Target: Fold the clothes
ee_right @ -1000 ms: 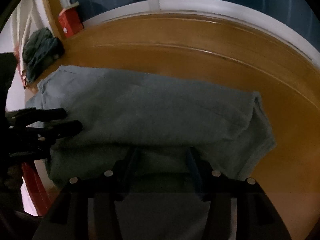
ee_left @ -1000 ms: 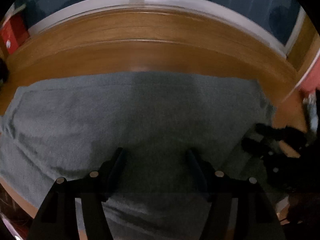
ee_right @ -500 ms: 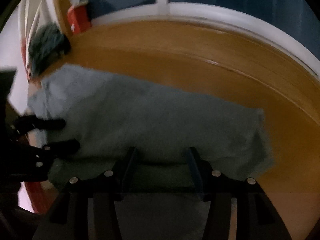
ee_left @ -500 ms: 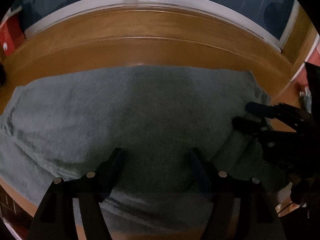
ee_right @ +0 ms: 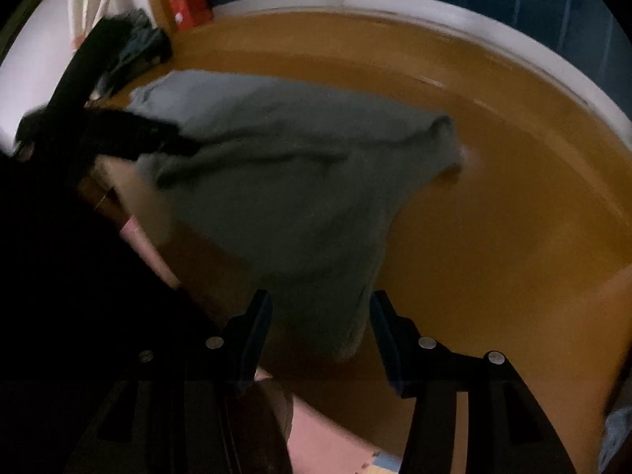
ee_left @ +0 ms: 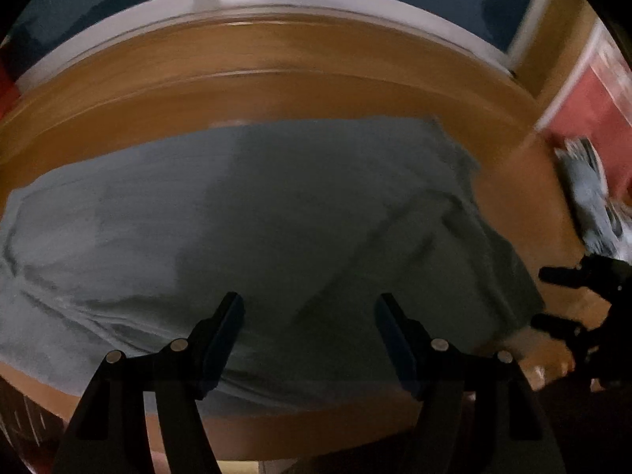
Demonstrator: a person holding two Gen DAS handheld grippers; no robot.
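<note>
A grey garment (ee_left: 276, 217) lies folded in a long band across the wooden table (ee_left: 276, 94). My left gripper (ee_left: 309, 304) hangs over its near middle, jaws wide apart, and the pads do not press the cloth. In the right wrist view the same garment (ee_right: 284, 166) runs from the far left to a narrow corner close to me. That corner lies in the gap of my right gripper (ee_right: 320, 300), which is open and not pressing it. The left wrist view shows the right gripper (ee_left: 547, 298) just off the cloth's right end. The left gripper (ee_right: 177, 140) is a dark blur over the garment's left end.
A dark heap of clothes (ee_right: 138, 47) and a red box (ee_right: 189, 4) sit at the table's far left corner. A patterned cloth (ee_left: 592, 197) lies beyond the table's right end. A white window frame (ee_right: 434, 4) runs along the back. The table's near edge (ee_left: 316, 430) is close.
The right gripper has swung from over the garment's front fold out to its right end. The left gripper has shifted a little along the cloth, and its jaws stand slightly wider.
</note>
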